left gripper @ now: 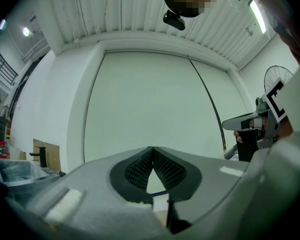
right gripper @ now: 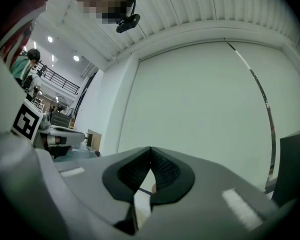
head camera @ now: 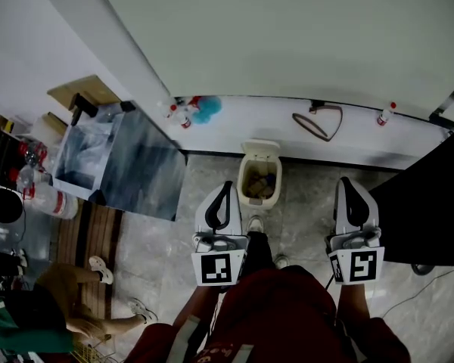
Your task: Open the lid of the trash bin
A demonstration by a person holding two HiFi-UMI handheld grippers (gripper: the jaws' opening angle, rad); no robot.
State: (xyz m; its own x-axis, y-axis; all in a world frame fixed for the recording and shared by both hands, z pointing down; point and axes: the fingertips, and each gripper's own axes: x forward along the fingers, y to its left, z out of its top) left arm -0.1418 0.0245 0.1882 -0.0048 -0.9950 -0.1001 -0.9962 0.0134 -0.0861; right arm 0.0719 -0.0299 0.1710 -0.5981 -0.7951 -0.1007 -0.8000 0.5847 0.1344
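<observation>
A small cream trash bin [head camera: 261, 174] stands on the floor against the white ledge. Its lid [head camera: 261, 149] is tipped up at the back, and tan rubbish shows inside. A shoe [head camera: 255, 224] rests just in front of the bin's base. My left gripper [head camera: 227, 185] hovers left of the bin, apart from it, and its jaws are shut on nothing. My right gripper [head camera: 344, 181] is held well to the right, also shut and empty. In the left gripper view the gripper [left gripper: 152, 149] points at a plain wall; the right gripper [right gripper: 150, 149] does the same in its own view.
A steel counter [head camera: 140, 165] with bottles [head camera: 49, 199] stands at the left. The white ledge [head camera: 257, 123] carries small bottles [head camera: 183, 116], a blue item [head camera: 206, 110] and a strap loop [head camera: 318, 122]. A black panel [head camera: 431, 203] stands at the right. Another person [head camera: 60, 308] crouches at the lower left.
</observation>
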